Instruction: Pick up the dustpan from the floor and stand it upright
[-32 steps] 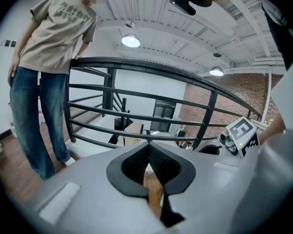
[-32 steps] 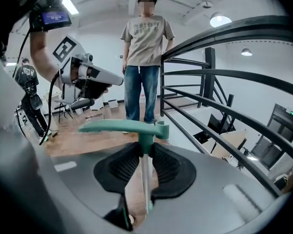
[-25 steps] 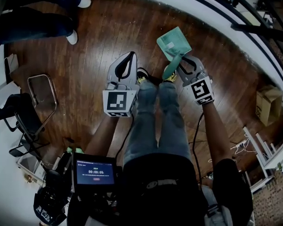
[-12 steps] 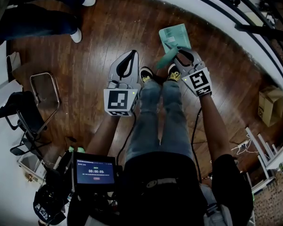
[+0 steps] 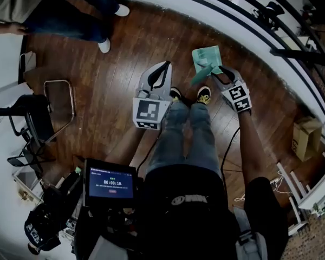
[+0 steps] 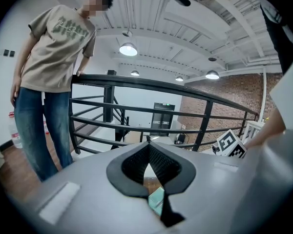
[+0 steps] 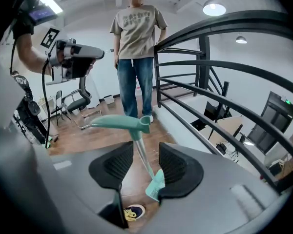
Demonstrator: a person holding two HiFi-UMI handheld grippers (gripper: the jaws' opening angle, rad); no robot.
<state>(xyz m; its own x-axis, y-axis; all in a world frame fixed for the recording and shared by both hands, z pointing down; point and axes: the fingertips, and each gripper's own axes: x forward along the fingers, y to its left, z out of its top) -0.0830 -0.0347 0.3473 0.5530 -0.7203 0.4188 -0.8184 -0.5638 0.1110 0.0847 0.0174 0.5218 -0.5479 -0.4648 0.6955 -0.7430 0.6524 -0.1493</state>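
The teal dustpan stands upright on the wooden floor just ahead of the person's shoes. In the right gripper view its thin shaft rises between the jaws, with the handle top above them and the pan below. My right gripper has its jaws opening around the shaft, and the pads stand clear of it. My left gripper hangs left of the dustpan, shut with nothing in it. A piece of the teal pan shows through the gap below its tips.
A black metal railing and white ledge run behind the dustpan. A person in a beige shirt and jeans stands by the railing. A chair is at the left, a cardboard box at the right, and a tablet hangs at the waist.
The right jaws have spread apart and let go of the dustpan's handle; the dustpan now stands by itself. The left gripper has risen a little.
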